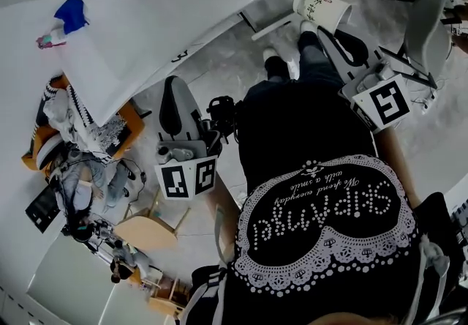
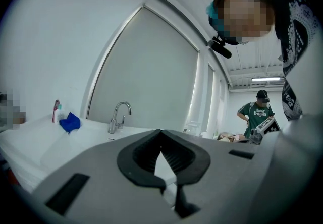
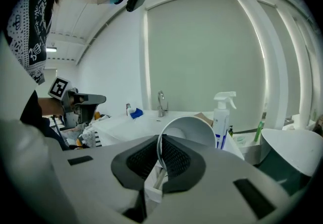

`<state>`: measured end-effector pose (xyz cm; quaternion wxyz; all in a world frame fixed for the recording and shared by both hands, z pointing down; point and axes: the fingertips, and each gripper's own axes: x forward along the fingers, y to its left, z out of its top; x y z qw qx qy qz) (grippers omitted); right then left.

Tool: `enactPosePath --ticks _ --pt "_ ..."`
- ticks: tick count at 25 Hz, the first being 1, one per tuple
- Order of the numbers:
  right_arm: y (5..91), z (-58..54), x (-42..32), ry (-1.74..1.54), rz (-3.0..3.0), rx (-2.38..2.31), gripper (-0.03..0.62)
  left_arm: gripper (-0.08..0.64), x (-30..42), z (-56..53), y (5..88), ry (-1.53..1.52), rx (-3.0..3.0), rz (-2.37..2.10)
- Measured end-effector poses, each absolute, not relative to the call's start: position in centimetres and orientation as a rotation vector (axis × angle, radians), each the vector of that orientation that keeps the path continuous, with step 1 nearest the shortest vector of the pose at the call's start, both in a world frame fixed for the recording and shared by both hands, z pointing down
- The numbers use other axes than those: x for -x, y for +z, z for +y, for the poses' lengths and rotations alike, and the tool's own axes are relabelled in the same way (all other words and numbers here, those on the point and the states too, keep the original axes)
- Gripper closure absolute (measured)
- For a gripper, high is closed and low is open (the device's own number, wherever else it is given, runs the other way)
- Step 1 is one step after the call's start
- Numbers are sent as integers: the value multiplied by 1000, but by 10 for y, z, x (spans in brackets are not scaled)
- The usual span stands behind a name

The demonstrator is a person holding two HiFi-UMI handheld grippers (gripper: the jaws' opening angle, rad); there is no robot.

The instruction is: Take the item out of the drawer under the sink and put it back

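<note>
Right gripper view is showing the right gripper point(image 3: 160, 140) closest in. Its 2 jaws are pinching the thin rim of a white paper cup point(image 3: 192, 129), with 1 pad inside the wall and 1 outside. The cup is tilting on its side in that grip, with its open mouth turning toward the camera, and it is hanging clear of every surface. In the head view it is hanging over the floor just ahead of the person's shoes, to the right of the white counter point(image 1: 183, 16).

The left gripper point(image 2: 161, 134) is pointing roughly level beside the person's body. Its 2 jaws are pressing tip to tip, and nothing is sitting between them.

Just past the cup, a white spray bottle point(image 3: 222, 117) is standing upright near a green bin point(image 3: 287, 160). Farther back, a chrome faucet point(image 2: 118, 117) is rising from the counter. A crumpled blue cloth point(image 2: 69, 122) is lying to its left beside a small pink-topped tube point(image 2: 55, 110). Far off, a person in a green shirt point(image 2: 258, 113) is standing by the window wall.
</note>
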<state>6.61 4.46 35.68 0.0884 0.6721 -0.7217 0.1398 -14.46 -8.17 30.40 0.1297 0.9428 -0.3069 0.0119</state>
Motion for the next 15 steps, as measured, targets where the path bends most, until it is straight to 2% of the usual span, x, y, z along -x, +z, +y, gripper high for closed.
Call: enactPosePath --ticks 15 --pt "352 46 -61 442 -2173 -1964 566 555 141 -74 296 56 -2746 -873"
